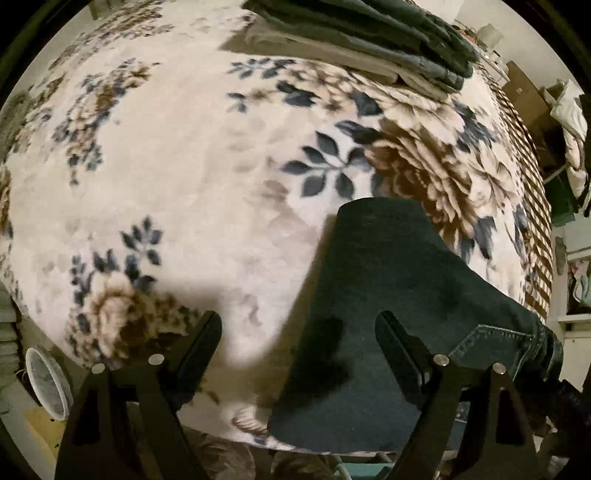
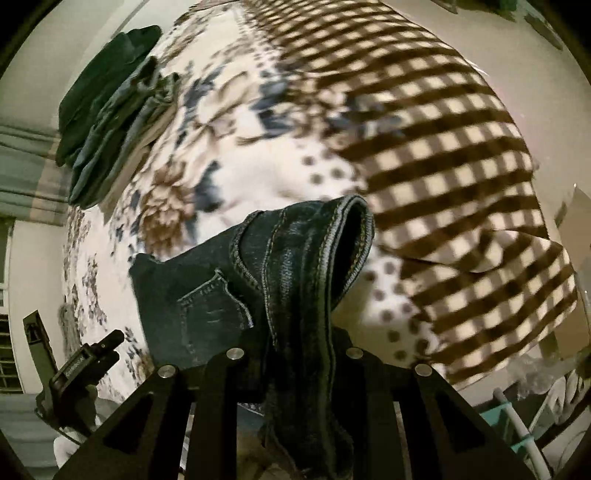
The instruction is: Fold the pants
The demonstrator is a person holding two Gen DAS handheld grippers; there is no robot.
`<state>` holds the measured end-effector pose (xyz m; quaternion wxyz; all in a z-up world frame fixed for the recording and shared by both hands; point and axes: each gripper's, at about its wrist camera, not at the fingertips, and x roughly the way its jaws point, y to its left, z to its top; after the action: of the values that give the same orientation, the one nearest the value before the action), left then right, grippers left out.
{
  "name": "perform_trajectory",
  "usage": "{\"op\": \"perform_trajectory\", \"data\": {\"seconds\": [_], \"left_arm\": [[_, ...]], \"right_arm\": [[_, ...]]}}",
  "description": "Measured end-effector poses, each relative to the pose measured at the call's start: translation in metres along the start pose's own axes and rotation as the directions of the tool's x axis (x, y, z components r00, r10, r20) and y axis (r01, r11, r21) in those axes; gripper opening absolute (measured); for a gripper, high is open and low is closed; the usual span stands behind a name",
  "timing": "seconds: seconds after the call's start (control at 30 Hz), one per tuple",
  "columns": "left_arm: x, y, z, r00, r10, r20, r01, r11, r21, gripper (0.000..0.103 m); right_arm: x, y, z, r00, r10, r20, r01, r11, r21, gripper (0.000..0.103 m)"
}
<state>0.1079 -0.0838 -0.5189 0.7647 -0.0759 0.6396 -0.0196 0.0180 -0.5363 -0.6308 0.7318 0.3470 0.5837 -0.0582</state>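
Observation:
Dark blue jeans (image 1: 388, 295) lie on a floral blanket (image 1: 184, 184) near the bed's front edge, a back pocket showing at right. My left gripper (image 1: 299, 325) is open above them, its right finger (image 1: 399, 343) over the denim and its left finger (image 1: 199, 343) over the blanket. In the right wrist view my right gripper (image 2: 291, 347) is shut on the jeans' bunched waistband (image 2: 306, 258), lifted off the blanket. The left gripper shows there at lower left (image 2: 107, 343).
A stack of folded pants (image 1: 388, 33) sits at the far side of the bed, also in the right wrist view (image 2: 107, 110). A brown checked blanket (image 2: 443, 147) covers the bed's right part. A white bucket (image 1: 48, 384) stands on the floor at left.

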Motion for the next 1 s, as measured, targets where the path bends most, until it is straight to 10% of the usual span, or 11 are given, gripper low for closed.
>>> {"op": "perform_trajectory", "data": {"seconds": [0.2,0.27,0.33,0.5,0.87,1.0], "left_arm": [[0.028,-0.011,0.014,0.998,-0.018,-0.057,0.02,0.999,0.036,0.085],[0.035,-0.013,0.019,0.997,-0.021,-0.069,0.024,0.999,0.047,0.085],[0.041,-0.015,0.024,0.996,-0.04,-0.084,0.045,0.997,0.056,0.085],[0.047,-0.016,0.02,0.988,-0.103,-0.118,0.108,0.993,0.04,0.085],[0.065,-0.011,-0.019,0.949,-0.257,-0.185,0.249,0.966,-0.066,0.08],[0.059,-0.012,-0.024,0.954,-0.265,-0.141,0.265,0.964,-0.024,0.052]], "right_arm": [[0.02,-0.023,0.008,0.998,-0.051,-0.03,0.051,0.999,-0.02,0.021],[0.036,-0.04,0.012,0.996,-0.053,-0.067,0.054,0.998,0.018,0.032],[0.045,-0.051,0.014,0.993,-0.062,-0.096,0.066,0.997,0.045,0.063],[0.028,-0.075,0.009,0.993,0.028,-0.112,-0.008,0.985,0.174,0.071],[0.026,-0.12,-0.071,0.968,0.248,-0.042,-0.189,0.828,0.527,0.07],[0.036,-0.11,-0.071,0.978,0.211,0.002,-0.183,0.845,0.503,0.038]]}}
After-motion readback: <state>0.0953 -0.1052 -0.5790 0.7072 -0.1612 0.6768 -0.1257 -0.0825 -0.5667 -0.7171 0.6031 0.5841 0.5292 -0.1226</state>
